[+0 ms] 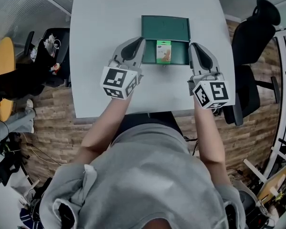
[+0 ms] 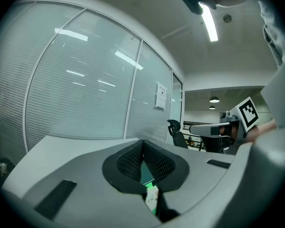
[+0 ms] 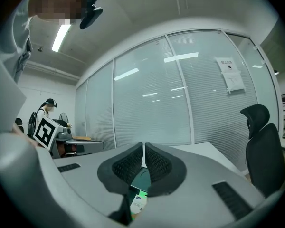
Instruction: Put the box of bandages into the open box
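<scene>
One box of bandages (image 1: 163,51), inside open box (image 1: 165,27) on surface (image 1: 109,23). At its 9 o'clock, left tongs (image 1: 141,40); at 3 o'clock, right tongs (image 1: 191,46). Both closed, empty.

Loose, plain grey sweatshirt (image 1: 152,175)

The open box (image 1: 152,28) is dark green and rectangular. It sits on the white bench (image 1: 100,42), around the middle of its width, with its sides square to the bench edges. A line across it splits it into a plain far half and a near half. The box of bandages (image 1: 163,51) lies flat in the near half, about midway between the side walls, with its long side running away from the person. It is small and pale, white and light green with an orange-brown picture on its top face. In both gripper views only a sliver shows of the box of bandages (image 2: 152,199) (image 3: 138,203), against the dark green of the open box (image 2: 146,176) (image 3: 143,180).
</scene>
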### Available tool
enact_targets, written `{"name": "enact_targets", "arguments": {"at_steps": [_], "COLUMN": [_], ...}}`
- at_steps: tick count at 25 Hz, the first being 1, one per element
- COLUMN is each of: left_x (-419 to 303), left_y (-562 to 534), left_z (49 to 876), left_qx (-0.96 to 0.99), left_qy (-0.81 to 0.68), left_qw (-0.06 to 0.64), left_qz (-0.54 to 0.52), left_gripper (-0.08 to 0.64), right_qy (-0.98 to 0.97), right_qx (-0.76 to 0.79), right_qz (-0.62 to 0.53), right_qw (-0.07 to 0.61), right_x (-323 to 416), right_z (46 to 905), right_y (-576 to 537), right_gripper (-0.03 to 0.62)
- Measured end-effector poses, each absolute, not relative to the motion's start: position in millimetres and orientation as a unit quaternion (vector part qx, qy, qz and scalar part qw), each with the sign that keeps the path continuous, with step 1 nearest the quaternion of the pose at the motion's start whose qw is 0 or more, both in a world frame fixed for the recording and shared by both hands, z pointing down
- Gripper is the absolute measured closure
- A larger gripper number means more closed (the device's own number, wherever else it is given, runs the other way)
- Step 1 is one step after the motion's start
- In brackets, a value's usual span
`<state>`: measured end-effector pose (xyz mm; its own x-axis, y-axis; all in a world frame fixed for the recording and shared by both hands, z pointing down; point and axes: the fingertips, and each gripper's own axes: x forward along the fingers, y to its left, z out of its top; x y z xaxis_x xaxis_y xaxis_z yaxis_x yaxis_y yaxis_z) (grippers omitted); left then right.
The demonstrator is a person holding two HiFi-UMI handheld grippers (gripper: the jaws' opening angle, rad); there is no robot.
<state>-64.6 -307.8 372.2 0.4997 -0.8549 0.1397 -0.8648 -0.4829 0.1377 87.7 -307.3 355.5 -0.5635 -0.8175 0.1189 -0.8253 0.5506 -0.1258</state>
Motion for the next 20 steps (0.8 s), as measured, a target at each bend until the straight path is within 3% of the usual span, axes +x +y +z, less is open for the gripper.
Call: {"name": "enact_targets", "arguments": {"at_steps": [20], "left_x": [-70], "left_y": [-271], "left_z": [328], "left_qx": [0.846], "left_qy": [-0.531], "left_qw": [0.050], "left_qz": [0.006], "left_gripper": [0.540], "right_qy": [-0.879], "right_qx": [0.475], "right_qz": [0.040], "right_qw": [-0.032], "right_x": [101], "right_z": [300], "right_y": [-275], "right_gripper": [0.538]}}
